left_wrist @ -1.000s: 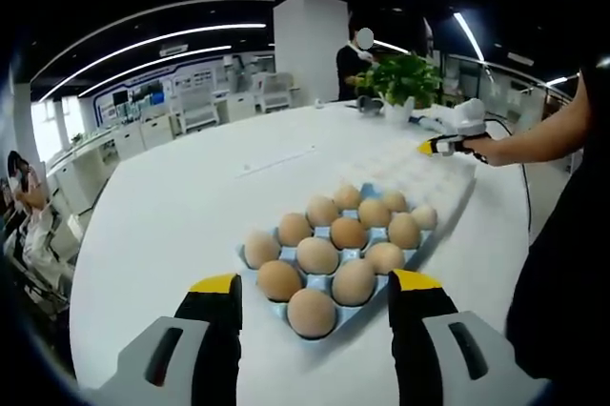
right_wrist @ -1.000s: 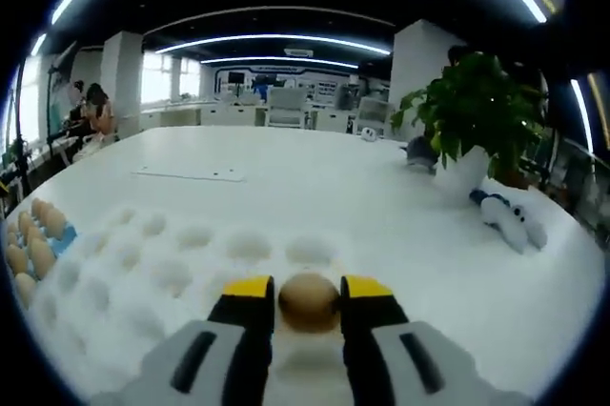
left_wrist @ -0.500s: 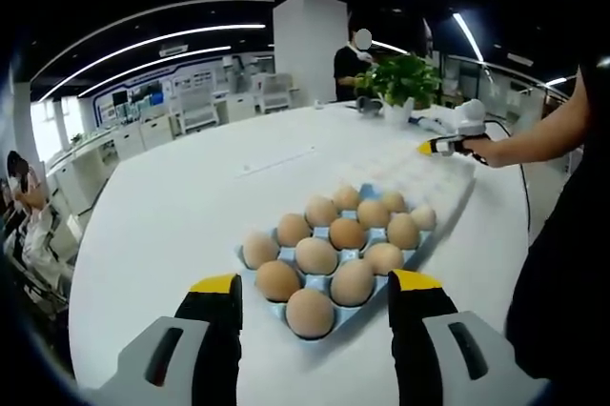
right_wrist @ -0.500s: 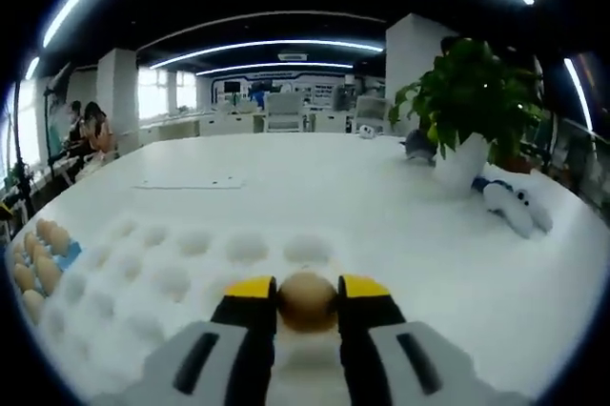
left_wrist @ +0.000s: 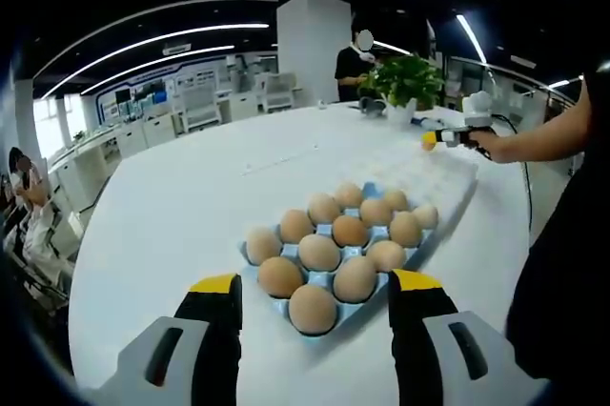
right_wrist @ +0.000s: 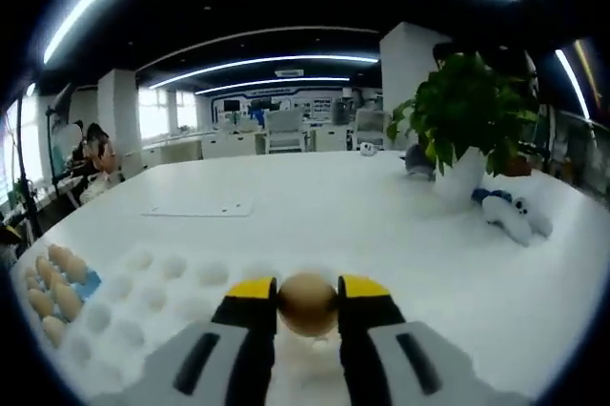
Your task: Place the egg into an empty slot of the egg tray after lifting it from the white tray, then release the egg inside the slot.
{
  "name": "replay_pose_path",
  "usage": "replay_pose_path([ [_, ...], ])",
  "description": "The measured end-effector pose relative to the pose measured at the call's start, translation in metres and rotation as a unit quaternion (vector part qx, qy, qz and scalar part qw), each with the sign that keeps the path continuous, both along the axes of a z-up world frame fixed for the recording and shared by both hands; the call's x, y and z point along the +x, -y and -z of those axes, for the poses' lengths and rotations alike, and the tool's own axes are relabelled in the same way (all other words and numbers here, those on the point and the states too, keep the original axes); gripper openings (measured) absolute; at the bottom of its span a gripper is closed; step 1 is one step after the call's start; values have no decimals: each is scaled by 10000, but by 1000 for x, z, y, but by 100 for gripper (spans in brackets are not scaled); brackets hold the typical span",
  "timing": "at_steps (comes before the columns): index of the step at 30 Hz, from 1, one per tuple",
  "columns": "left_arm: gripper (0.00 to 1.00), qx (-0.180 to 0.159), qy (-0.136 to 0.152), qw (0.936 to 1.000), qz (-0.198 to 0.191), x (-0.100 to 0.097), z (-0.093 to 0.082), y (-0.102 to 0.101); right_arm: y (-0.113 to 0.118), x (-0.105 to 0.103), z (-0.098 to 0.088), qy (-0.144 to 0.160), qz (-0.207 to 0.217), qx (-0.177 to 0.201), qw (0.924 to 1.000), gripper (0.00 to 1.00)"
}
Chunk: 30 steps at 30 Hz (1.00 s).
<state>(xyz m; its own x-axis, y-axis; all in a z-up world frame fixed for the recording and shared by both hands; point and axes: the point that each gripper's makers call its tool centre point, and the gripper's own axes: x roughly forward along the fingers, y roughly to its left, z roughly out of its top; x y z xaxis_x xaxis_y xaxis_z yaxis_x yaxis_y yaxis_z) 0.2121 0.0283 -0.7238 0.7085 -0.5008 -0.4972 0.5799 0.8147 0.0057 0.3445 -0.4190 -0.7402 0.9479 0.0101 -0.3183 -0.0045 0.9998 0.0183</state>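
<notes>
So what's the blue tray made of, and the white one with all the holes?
The blue tray looks like thin moulded plastic or dyed pulp: smooth, evenly coloured edges peek out between the eggs, but it's too small to be sure. The white tray looks matte and soft-edged, with shallow rounded dimples and no shine, so likely foam or moulded pulp. The egg in the right tool has a dull brown shell.

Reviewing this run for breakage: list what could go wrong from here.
1. The egg is pinched only at its sides by the right claw, above the white tray; it may slip or crack.
2. The blue egg tray looks almost full, so lowering the egg could knock a seated one.
3. The open left claw hangs near that tray's front; the claws could collide.
</notes>
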Motion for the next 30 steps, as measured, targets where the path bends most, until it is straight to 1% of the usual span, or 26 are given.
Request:
replay_pose_path([
  [6,62,-13,15,10000,-7,1,-1,0,-10,1,-2,48,-102,78,9999,24],
  [12,62,-19,2,10000,-11,0,1,0,-37,2,-4,74,-415,199,9989,24],
  [16,62,-12,4,10000,-25,-1,1,-1,-64,2,-5,94,-725,278,9969,24],
  [18,62,-11,0,10000,-26,-1,1,-2,-79,2,-8,143,-890,262,9956,24],
  [19,62,-6,0,10000,-26,-1,1,-2,-89,2,-10,160,-1013,329,9942,24],
  [21,62,-8,5,10000,-22,-1,1,-1,-101,3,-14,216,-1147,359,9925,24],
  [24,62,-7,9,10000,-15,-1,0,-1,-121,4,-15,236,-1451,416,9883,24],
  [26,62,-5,6,10000,-15,-1,1,-1,-130,4,-16,228,-1552,437,9867,24],
  [29,62,-9,5,10000,-23,-1,1,-1,-153,1,-17,220,-1825,541,9815,24],
  [30,62,-11,4,10000,-23,-1,1,-1,-162,0,-16,198,-1961,522,9790,24],
])
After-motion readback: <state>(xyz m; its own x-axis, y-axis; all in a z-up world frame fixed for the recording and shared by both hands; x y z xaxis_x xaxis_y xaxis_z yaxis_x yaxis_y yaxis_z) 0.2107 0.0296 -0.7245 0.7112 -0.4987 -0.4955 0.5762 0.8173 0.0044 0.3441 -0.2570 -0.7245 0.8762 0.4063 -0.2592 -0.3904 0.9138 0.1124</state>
